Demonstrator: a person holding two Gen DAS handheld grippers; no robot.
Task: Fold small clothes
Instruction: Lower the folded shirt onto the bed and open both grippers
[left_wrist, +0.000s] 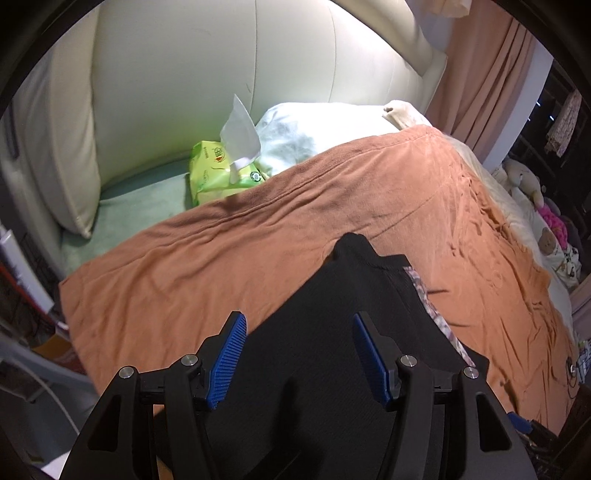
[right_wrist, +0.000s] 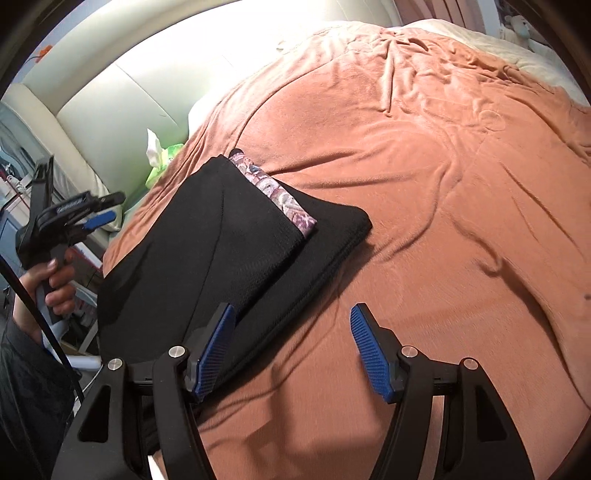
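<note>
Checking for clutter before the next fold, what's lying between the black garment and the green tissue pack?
Only bare orange blanket lies between the black garment and the green tissue pack, seen in the left wrist view.

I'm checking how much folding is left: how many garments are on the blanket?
1: a black garment with a patterned band, lying folded on the orange blanket near its edge. More may lie outside the views.

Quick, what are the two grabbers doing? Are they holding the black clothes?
Left gripper: jaws open, holding nothing.
Right gripper: jaws open, holding nothing.
</note>
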